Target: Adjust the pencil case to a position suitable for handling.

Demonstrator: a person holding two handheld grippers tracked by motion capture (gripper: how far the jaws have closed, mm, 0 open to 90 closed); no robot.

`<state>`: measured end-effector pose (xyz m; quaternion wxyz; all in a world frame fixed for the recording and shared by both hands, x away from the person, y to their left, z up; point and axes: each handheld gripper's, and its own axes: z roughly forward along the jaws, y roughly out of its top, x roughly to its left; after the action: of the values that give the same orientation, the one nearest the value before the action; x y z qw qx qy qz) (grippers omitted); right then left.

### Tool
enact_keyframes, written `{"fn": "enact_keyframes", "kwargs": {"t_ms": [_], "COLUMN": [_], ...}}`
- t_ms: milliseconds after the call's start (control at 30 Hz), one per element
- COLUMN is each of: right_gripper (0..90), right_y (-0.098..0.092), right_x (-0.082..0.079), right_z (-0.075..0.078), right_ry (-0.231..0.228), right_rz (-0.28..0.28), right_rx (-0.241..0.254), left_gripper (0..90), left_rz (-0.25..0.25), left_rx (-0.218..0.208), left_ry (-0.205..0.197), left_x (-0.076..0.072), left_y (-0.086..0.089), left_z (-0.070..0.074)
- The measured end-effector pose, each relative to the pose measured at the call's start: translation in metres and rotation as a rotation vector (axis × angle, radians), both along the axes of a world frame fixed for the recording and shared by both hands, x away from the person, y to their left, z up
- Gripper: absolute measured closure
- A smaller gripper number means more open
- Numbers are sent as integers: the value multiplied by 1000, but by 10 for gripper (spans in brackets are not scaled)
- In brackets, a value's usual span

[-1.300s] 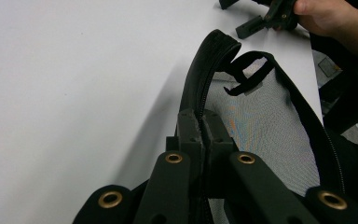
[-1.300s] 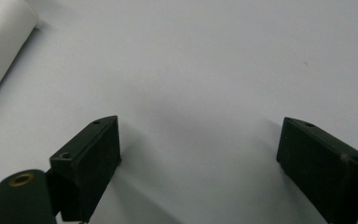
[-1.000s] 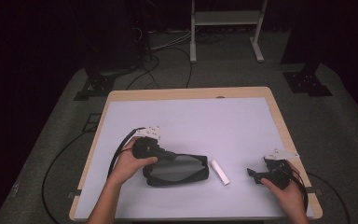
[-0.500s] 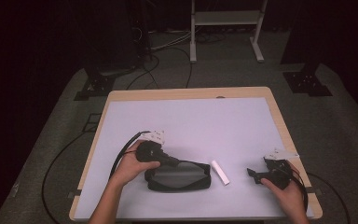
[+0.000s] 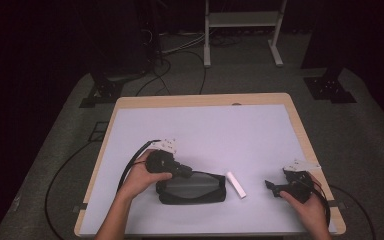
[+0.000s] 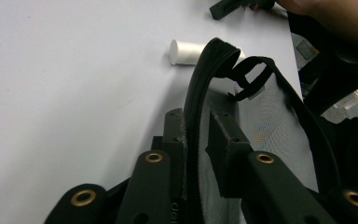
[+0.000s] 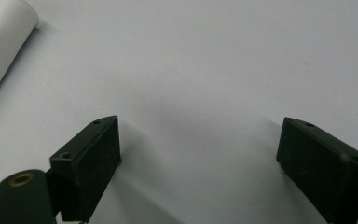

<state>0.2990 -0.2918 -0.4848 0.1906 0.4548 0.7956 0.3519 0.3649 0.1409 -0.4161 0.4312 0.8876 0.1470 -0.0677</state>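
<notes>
Right gripper (image 7: pixel 198 154): two black jaws set wide apart, nothing between them, held low over a pale table surface (image 7: pixel 214 60), with the rounded end of a white cylinder (image 7: pixel 0 37) lying at the upper left corner, apart from the jaws.

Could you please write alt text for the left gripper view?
The left gripper has its black fingers shut on the zippered edge of a black mesh fabric pouch. A white plastic cylinder lies beyond it on the pale lavender table surface.
</notes>
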Motion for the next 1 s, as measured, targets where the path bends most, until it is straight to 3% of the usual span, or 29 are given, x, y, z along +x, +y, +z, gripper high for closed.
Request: {"fn": "enact_keyframes", "kwargs": {"t_ms": [300, 367, 533, 633, 733, 767, 1000], "right_gripper": [125, 125, 125, 125, 125, 125, 125], "right_y": [0, 0, 0, 0, 0, 0, 0], "right_x": [0, 0, 0, 0, 0, 0, 0], "right_z": [0, 0, 0, 0, 0, 0, 0], "right_ry": [0, 0, 0, -1, 0, 1, 1], "right_rz": [0, 0, 0, -1, 0, 0, 0], "right_rx": [0, 0, -1, 0, 0, 1, 2], "left_gripper": [619, 542, 459, 404, 377, 361, 292], "left_rz": [43, 64, 97, 159, 180, 210, 294], "left_rx": [-23, -29, -30, -33, -33, -40, -42], "left_ry": [-21, -33, -59, -77, -82, -88, -116], "left_x": [-1, -3, -4, -6, -5, -6, -8], "left_y": [6, 9, 15, 25, 30, 37, 57], "left_z": [7, 9, 14, 13, 13, 13, 16]}}
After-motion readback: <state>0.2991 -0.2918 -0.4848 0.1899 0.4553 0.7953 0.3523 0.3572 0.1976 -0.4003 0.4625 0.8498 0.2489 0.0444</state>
